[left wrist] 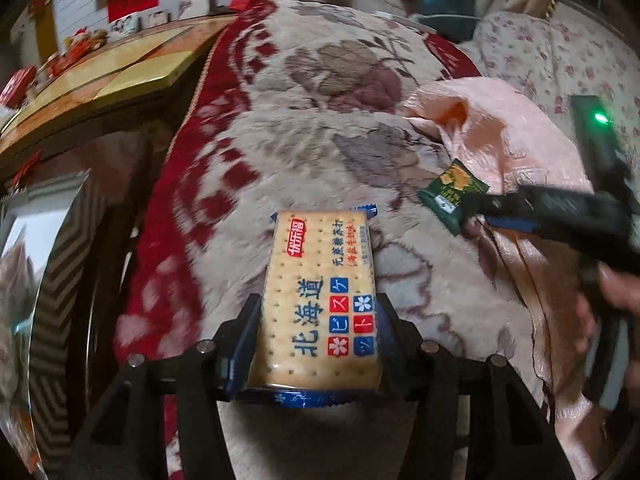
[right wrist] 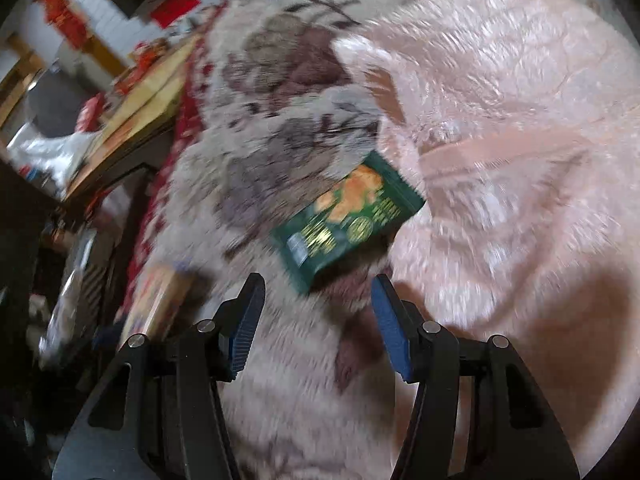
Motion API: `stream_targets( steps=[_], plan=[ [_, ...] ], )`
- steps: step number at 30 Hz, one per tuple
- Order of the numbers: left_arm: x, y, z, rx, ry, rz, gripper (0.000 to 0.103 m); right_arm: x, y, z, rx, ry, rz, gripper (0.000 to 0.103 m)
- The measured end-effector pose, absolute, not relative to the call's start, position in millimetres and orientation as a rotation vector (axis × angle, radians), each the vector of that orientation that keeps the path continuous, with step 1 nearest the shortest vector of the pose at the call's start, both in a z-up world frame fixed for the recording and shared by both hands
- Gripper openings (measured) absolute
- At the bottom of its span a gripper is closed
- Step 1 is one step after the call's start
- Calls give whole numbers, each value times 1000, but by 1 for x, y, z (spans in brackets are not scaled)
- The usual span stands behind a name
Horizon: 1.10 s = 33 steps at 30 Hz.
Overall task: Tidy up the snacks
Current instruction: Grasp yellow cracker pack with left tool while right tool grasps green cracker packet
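My left gripper (left wrist: 318,308) is shut on a long cracker pack (left wrist: 318,300) with blue ends and holds it above the floral blanket (left wrist: 320,152). A small green snack packet (left wrist: 452,192) lies on the blanket at the edge of a pink fleece (left wrist: 500,132). My right gripper (right wrist: 318,292) is open, just short of the green packet (right wrist: 348,220), with nothing between its fingers. It shows in the left wrist view (left wrist: 480,210) touching the packet's near end. The cracker pack (right wrist: 160,300) shows blurred at the left of the right wrist view.
A wooden table (left wrist: 100,76) with red items stands left of the bed. A floral quilt (left wrist: 540,48) lies at the back right. The pink fleece (right wrist: 500,140) covers the right side. The blanket's red border (left wrist: 208,128) runs along the bed's left edge.
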<state>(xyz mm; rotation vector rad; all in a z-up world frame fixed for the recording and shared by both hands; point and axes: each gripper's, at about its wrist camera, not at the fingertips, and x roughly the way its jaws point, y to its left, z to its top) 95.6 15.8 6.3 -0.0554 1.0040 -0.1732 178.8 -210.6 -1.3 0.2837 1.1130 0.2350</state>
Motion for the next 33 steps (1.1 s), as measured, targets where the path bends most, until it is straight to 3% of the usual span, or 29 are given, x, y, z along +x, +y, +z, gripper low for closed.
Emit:
stream_targets(
  steps=[12,18,20,22,24,26,33],
  plan=[
    [93,16,5,-48,979,-117,58,253,-157,-14,8,1150,189,55],
    [112,13,1,-61,1020,-113,63,263,-161,-18,12,1123,212,55],
    [120,13,-2,-60,1040,-98,70,266,-161,-21,4,1120,233,51],
    [126,11,-7,-61,1068,-104,70,265,-161,-21,-16,1116,262,45],
    [128,9,-12,-46,1073,-103,70,261,-163,-20,-22,1115,278,44],
    [125,9,-12,-37,1058,-88,57,253,-169,-19,-1,1113,293,43],
    [111,25,-3,-88,1058,-70,57,206,-176,-7,41,1093,359,43]
  ],
)
